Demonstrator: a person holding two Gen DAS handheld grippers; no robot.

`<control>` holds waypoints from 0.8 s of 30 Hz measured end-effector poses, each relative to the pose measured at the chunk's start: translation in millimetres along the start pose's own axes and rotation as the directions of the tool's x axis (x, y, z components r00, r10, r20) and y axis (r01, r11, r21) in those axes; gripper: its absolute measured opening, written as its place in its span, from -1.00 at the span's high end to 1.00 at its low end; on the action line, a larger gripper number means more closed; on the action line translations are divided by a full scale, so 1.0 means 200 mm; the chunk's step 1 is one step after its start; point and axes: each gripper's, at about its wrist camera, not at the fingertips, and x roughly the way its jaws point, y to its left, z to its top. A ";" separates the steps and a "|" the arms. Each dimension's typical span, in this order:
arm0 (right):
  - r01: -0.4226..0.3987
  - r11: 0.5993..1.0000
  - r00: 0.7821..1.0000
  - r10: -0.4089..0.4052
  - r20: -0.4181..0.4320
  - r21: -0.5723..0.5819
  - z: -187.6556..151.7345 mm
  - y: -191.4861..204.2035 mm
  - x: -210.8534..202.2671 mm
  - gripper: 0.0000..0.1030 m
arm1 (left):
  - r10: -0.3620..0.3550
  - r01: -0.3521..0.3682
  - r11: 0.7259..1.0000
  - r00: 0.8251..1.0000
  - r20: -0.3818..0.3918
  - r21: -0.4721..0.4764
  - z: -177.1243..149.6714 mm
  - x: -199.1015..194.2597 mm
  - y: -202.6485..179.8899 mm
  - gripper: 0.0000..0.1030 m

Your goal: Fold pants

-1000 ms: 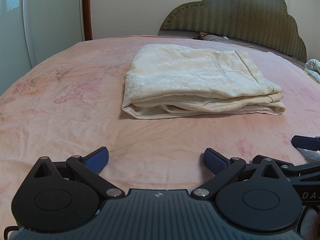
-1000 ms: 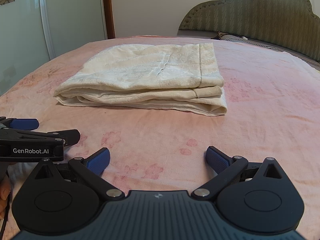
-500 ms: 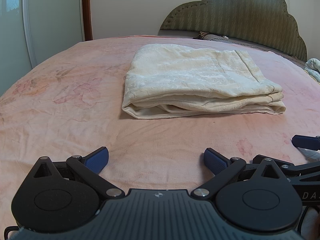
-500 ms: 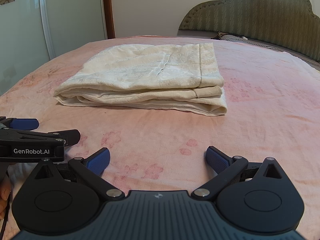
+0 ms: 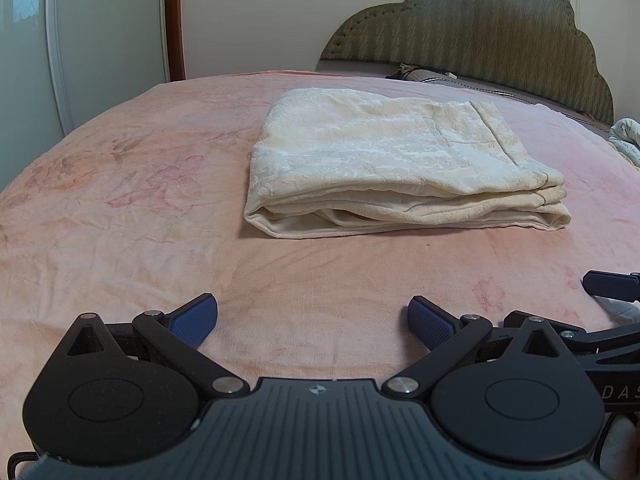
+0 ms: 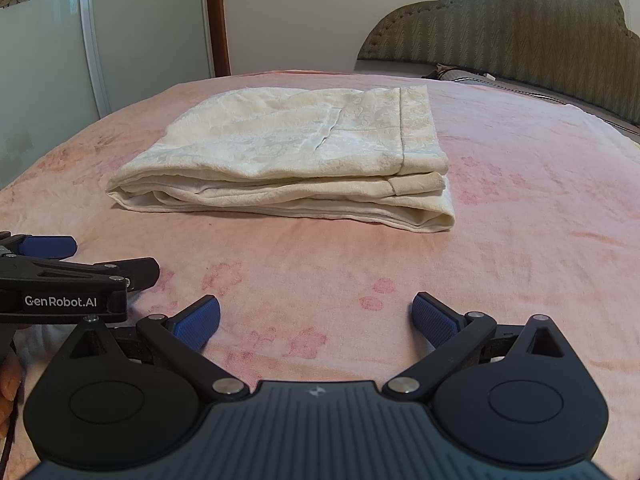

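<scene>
Two views, taken in turn: in the left wrist view the cream, brocade-patterned pants folded into a flat rectangular stack (image 5: 396, 168) lie straight ahead of the left gripper (image 5: 313, 316) and somewhat to its right, well apart from the blue textured fingertips (image 5: 195, 315), which stand wide apart and hold nothing; the stack's long axis runs across the view, left to right, with its layered open edges facing the gripper, and only bare pink floral bedspread (image 5: 120, 208) lies between, so nothing blocks a straight reach; the right gripper's blue tip (image 5: 608, 284) pokes in at the right edge, beside and a little ahead, and a padded olive-green headboard (image 5: 480, 36) rises beyond the bed, with a pale crumpled cloth (image 5: 628, 138) at the far right; in the right wrist view the same stack sits ahead and slightly left of the right gripper (image 6: 316, 317), jaws likewise spread and empty, while the black body of the left gripper marked GenRobot.AI (image 6: 64, 284) lies low at the left, just beside; neither gripper looks clearly nearer, and judging by the neat layers the folding appears essentially finished, so any next move would be only a light tidy of the near edge
</scene>
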 end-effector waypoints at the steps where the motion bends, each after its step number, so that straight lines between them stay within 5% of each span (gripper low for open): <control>1: -0.001 1.000 1.000 0.001 0.000 0.001 0.00 0.00 0.00 -1.00 | 0.000 0.000 1.000 1.000 0.000 0.000 0.00 0.00 0.00 -1.00; 24: -0.004 1.000 1.000 0.004 0.002 0.006 0.00 0.00 0.00 -1.00 | 0.005 -0.005 1.000 1.000 -0.002 0.008 0.00 0.00 -0.01 -1.00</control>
